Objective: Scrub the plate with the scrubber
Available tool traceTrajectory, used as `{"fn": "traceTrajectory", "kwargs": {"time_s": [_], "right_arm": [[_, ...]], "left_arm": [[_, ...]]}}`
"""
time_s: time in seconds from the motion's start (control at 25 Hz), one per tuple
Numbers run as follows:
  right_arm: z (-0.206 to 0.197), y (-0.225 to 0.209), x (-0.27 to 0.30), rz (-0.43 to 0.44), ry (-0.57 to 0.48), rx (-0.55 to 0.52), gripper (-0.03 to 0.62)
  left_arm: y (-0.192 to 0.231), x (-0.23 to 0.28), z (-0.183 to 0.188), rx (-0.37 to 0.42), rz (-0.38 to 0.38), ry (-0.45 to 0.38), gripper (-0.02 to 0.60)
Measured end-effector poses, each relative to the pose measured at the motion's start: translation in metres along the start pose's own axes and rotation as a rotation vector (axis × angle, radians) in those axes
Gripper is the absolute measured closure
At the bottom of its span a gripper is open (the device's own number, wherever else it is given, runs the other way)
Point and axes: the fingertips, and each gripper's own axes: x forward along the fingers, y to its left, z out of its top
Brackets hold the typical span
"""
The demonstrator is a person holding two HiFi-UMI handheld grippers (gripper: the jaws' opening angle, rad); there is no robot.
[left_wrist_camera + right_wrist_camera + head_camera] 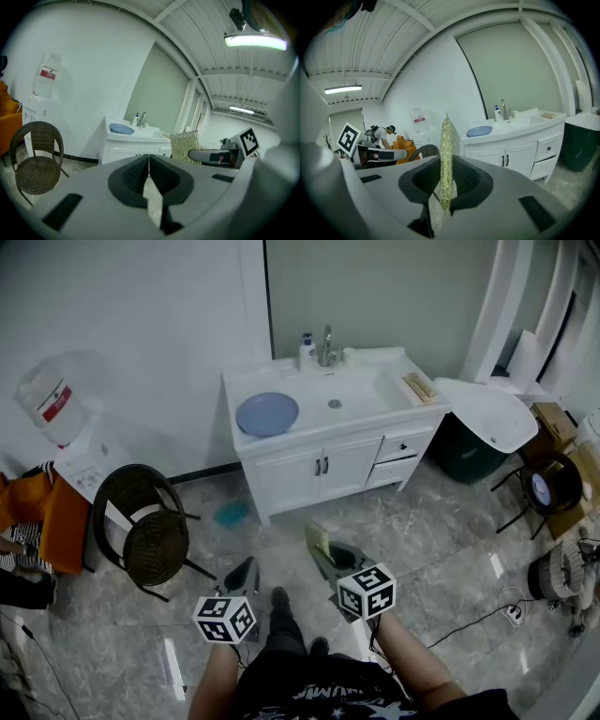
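Note:
A blue plate (267, 413) lies on the left of the white vanity counter (281, 441), beside the sink basin, far ahead of both grippers. In the head view my right gripper (323, 554) is shut on a sparkly yellow-green scrubber (317, 542) that stands on edge between its jaws. The right gripper view shows the scrubber (447, 136) upright in the pads, with the plate (479, 131) beyond. My left gripper (246, 570) hangs over the floor, shut with nothing in it. In the left gripper view its jaws meet (148, 161), and the plate (121, 128) and scrubber (184, 146) show ahead.
A tap (327, 345) and soap bottle (307, 351) stand behind the basin. A wicker chair (145, 526) and a water dispenser (70, 427) are at the left, and a dark green bin (469, 451) is right of the vanity. A teal object (231, 513) lies on the floor.

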Motion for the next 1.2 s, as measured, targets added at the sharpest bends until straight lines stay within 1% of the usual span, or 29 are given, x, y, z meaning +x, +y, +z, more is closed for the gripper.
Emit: {"fn": "traceTrajectory", "kwargs": {"time_s": [0.24,0.4,0.56,0.72,0.84,1.04,1.2], "right_arm": [[0.001,-0.018,0.012,-0.026,0.014,-0.002,0.523],[0.009,-0.035,0.028,-0.046,0.014,0.010,0.523],[0.022,-0.057,0.050,-0.068,0.012,0.018,0.523],[0.037,-0.079,0.080,-0.081,0.009,0.032,0.522],[0.049,-0.093,0.112,-0.084,0.011,0.044,0.523],[0.063,-0.108,0.162,-0.068,0.039,0.032,0.523],[0.075,-0.116,0.190,-0.069,0.053,0.033,0.523]], "left_arm": [[0.014,0.025,0.004,-0.027,-0.012,0.004,0.564],[0.028,0.051,0.016,-0.034,-0.023,0.013,0.564],[0.044,0.085,0.036,-0.028,-0.034,0.018,0.564],[0.065,0.120,0.052,-0.039,-0.027,0.044,0.563],[0.088,0.145,0.062,-0.072,-0.012,0.063,0.563],[0.122,0.180,0.074,-0.089,0.004,0.098,0.563],[0.145,0.200,0.086,-0.110,0.005,0.115,0.564]]}}
